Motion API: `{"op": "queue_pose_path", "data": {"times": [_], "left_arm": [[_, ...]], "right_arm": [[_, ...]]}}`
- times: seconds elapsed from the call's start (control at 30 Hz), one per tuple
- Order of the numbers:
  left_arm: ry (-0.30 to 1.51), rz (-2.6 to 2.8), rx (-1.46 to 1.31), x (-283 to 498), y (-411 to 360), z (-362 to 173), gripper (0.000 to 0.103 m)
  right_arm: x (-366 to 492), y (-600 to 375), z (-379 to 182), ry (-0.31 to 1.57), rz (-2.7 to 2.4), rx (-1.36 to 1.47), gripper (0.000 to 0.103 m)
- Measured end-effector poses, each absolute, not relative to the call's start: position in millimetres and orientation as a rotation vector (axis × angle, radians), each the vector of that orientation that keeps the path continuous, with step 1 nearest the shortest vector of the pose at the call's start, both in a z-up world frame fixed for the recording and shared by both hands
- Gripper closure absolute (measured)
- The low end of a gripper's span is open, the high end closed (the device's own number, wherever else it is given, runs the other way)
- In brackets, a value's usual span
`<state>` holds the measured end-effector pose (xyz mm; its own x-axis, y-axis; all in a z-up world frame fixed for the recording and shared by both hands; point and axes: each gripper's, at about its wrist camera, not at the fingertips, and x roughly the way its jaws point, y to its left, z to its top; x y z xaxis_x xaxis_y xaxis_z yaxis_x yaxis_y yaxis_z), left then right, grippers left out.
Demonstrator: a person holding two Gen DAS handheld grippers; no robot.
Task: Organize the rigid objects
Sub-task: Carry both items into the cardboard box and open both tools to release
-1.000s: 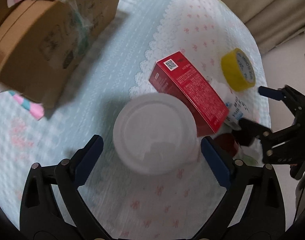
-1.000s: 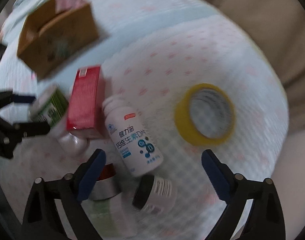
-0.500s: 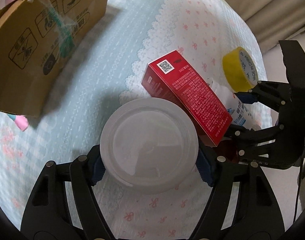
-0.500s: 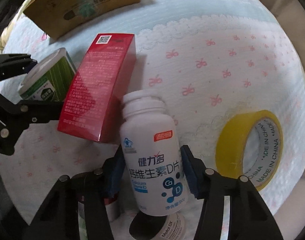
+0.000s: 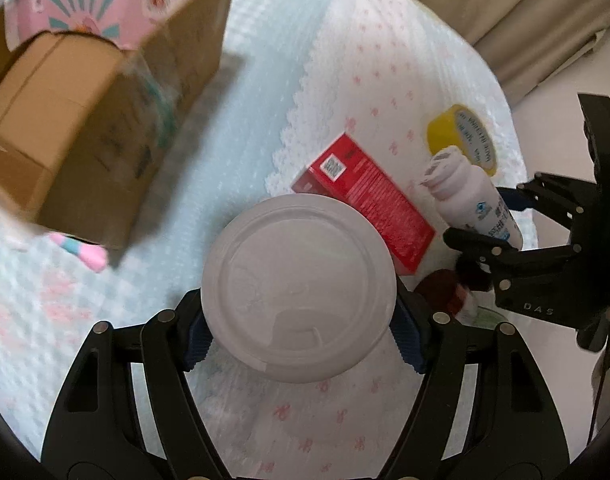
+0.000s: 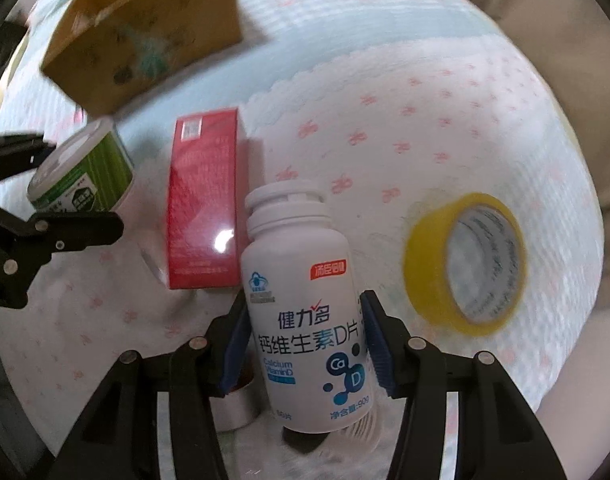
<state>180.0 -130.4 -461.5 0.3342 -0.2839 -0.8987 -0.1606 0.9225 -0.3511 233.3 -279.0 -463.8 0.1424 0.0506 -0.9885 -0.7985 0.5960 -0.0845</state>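
Observation:
My left gripper [image 5: 301, 340] is shut on a round can with a white lid [image 5: 299, 288] and green sides [image 6: 85, 172], held above the cloth. My right gripper [image 6: 305, 340] is shut on a white calcium tablet bottle [image 6: 305, 308], lifted off the cloth; the bottle also shows in the left wrist view [image 5: 471, 200]. A red box [image 5: 365, 200] lies flat on the cloth between the two grippers, and shows in the right wrist view [image 6: 203, 204]. A yellow tape roll [image 6: 465, 256] lies to the right.
An open cardboard box [image 5: 85, 120] with a pink package [image 5: 89, 8] inside stands at the far left. A red-capped metal can [image 6: 235, 408] and a dark-capped bottle [image 6: 301, 438] lie under my right gripper. The cloth's edge and a beige curtain [image 5: 525, 12] are at the right.
Both grippers closed on their objects, then lifted them: the can rose in my left gripper, the white bottle tipped up off the cloth in my right gripper.

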Motion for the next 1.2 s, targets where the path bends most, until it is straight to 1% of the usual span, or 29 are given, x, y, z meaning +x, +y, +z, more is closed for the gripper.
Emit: {"op": "queue_pose_path", "data": {"times": [0.2,0.4,0.53,0.7,0.93,1.03,1.2], "left_arm": [[1.153,-0.118,-0.395,165,-116,-399,0.032],[1.040,-0.133,-0.378,152,-90,-322,0.032],[0.975,-0.133,-0.335,145,-68,-267,0.032],[0.930,-0.131,-0.282,145,-35,-220,0.032],[0.912,-0.125,-0.246,164,33,-194,0.032],[0.927,-0.138,-0.213,173,61,-195,0.032],[0.997,-0.181,-0.155,201,114,-214,0.032]], "right_arm": [[220,-285,-407,1.269,0.557,-0.517,0.054],[206,-287,-313,1.215,0.405,-0.222,0.054],[201,-277,-272,1.183,0.338,-0.116,0.054],[189,-256,-219,1.124,0.299,-0.023,0.054],[187,-197,-188,1.078,0.287,0.033,0.054],[190,-166,-189,1.080,0.272,0.064,0.054],[201,-119,-202,1.106,0.212,0.149,0.055]]}}
